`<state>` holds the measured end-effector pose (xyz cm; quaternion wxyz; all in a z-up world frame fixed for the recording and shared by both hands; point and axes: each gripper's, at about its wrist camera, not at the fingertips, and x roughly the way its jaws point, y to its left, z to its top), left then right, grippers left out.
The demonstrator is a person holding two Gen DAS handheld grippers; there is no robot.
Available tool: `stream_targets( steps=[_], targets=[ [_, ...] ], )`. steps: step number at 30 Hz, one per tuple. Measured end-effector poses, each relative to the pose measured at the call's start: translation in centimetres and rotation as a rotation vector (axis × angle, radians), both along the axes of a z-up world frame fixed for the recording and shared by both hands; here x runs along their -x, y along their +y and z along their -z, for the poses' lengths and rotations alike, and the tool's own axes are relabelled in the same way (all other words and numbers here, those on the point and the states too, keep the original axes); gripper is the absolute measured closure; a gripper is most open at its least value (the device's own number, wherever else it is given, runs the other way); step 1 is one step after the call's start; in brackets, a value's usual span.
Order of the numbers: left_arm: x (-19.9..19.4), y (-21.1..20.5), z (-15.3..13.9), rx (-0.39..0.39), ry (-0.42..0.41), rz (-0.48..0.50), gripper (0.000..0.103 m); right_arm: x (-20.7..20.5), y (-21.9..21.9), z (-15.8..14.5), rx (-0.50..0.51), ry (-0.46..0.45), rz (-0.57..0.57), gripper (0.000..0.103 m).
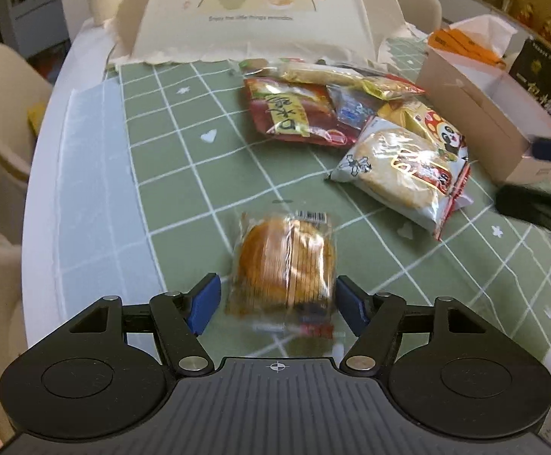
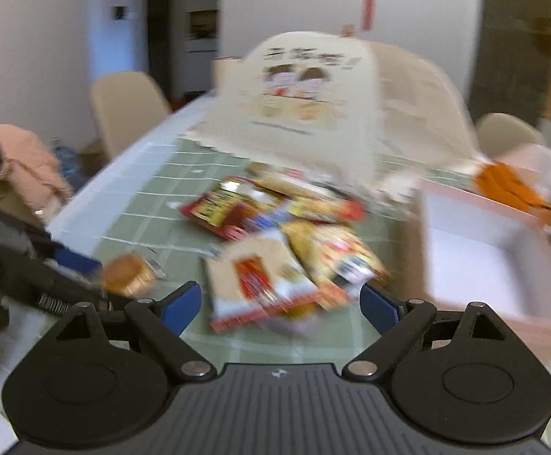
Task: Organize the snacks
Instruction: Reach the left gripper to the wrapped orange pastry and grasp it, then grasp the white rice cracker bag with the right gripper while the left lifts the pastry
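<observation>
A clear-wrapped round orange cake (image 1: 285, 261) lies on the green checked tablecloth (image 1: 184, 144) between the blue pads of my left gripper (image 1: 278, 301), which is open around it. In the blurred right wrist view the same cake (image 2: 127, 273) sits by the left gripper's pad. My right gripper (image 2: 280, 309) is open and empty just before a white and red rice-cracker pack (image 2: 258, 284). That pack (image 1: 400, 172) lies at the front of a pile of snack bags (image 1: 313, 106).
An open pale pink box (image 2: 476, 254) stands to the right of the pile; it also shows in the left wrist view (image 1: 488, 110). A cream cartoon tote bag (image 1: 252, 11) stands at the back. Orange tissue pack (image 1: 465, 41) and chairs surround the table.
</observation>
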<state>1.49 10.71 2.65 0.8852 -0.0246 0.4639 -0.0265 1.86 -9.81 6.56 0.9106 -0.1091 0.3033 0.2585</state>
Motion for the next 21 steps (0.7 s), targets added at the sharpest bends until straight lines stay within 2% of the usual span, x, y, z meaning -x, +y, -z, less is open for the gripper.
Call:
stream_targets(
  steps=[5,8,10,12,16,21],
  targets=[
    [1.4,0.7,-0.1,0.031,-0.005,0.036,0.032,-4.7,4.2,1.7,0.034,0.072,-0.097,0.011],
    [1.8,0.9,-0.1,0.064,-0.012,0.052,0.033,-7.0,6.0,3.6,0.109,0.148,-0.099,0.012],
    [1.9,0.9,-0.3,0.079,-0.025,0.058,0.033,-7.5,6.3,4.3,0.152,0.183,-0.071,0.020],
    [1.8,0.9,-0.3,0.081,-0.030,0.060,0.033,-6.7,5.9,3.8,0.155,0.175,-0.068,0.026],
    [0.8,0.5,0.0,0.070,-0.025,0.058,0.033,-3.1,3.3,2.2,0.110,0.170,-0.071,0.026],
    [-0.7,-0.7,0.2,0.045,-0.019,0.066,0.033,1.8,-1.4,0.8,0.102,0.141,-0.017,0.026]
  ],
)
